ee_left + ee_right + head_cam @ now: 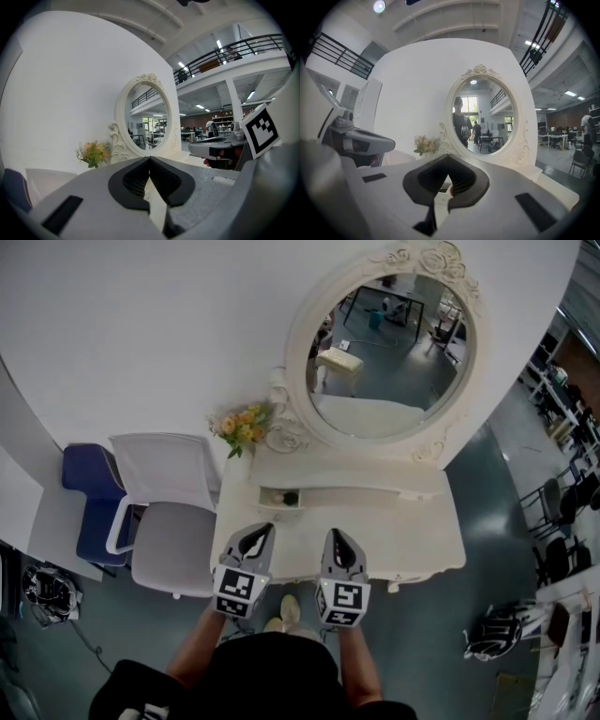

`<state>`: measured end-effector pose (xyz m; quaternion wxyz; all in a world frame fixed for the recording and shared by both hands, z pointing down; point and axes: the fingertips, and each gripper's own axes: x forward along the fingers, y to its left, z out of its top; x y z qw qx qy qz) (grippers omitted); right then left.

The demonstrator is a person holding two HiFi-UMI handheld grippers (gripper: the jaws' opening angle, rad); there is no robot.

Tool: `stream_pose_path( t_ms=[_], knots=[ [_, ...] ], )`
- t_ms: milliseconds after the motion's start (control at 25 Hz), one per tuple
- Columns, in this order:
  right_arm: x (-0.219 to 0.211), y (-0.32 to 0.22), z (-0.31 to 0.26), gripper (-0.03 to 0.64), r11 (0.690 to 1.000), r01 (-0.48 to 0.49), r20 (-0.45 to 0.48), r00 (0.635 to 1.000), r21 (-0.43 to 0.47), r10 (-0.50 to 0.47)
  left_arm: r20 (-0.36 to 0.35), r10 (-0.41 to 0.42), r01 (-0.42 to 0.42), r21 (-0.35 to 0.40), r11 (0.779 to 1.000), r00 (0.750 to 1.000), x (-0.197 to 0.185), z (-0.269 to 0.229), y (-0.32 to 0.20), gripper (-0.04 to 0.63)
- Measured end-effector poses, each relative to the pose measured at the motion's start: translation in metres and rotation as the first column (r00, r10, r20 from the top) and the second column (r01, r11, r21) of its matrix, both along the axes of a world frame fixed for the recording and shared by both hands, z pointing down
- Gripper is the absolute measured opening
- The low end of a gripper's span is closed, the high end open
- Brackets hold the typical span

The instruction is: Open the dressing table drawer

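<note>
Setup: the white dressing table [422, 540] stands against a white wall, directly in front of us. Its oval mirror [389, 352], in an ornate carved frame, rises from the back ledge. A small bunch of yellow and peach flowers [242, 427] sits at the mirror's left foot.

Drawer: the tabletop overhangs the table's front face, so the head view shows no drawer front. On the raised back ledge, left of centre, we note a small open recess [279, 496] with a dark round thing inside. We cannot tell whether this recess is a drawer.

Left gripper [262, 529]: it hovers over the front left part of the tabletop and points toward the mirror. In the left gripper view its two dark pads meet at the tips. The jaws are closed, with nothing between them.

Right gripper [336, 534]: it hovers just beside the left one, over the front edge near the table's middle, roughly parallel to it. In the right gripper view its jaws are likewise pressed together and empty. The recess shows just beyond the tips.

Neither gripper touches the table.

Surroundings: a white and grey chair [169, 512] stands just left of the table, with a blue chair [89, 502] further left.
</note>
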<state>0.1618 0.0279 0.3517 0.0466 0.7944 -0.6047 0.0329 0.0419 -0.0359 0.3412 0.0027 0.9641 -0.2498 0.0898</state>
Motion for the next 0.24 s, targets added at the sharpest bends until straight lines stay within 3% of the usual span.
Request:
stream_pose_path(
  t_ms=[240],
  knots=[
    [-0.0016, -0.0001, -0.0004, -0.002, 1.0, -0.002, -0.001, 1.0, -0.002, 0.002, 0.001, 0.003, -0.003, -0.001, 1.0, 1.0, -0.0016, 0.0012, 0.0003, 0.003]
  ],
)
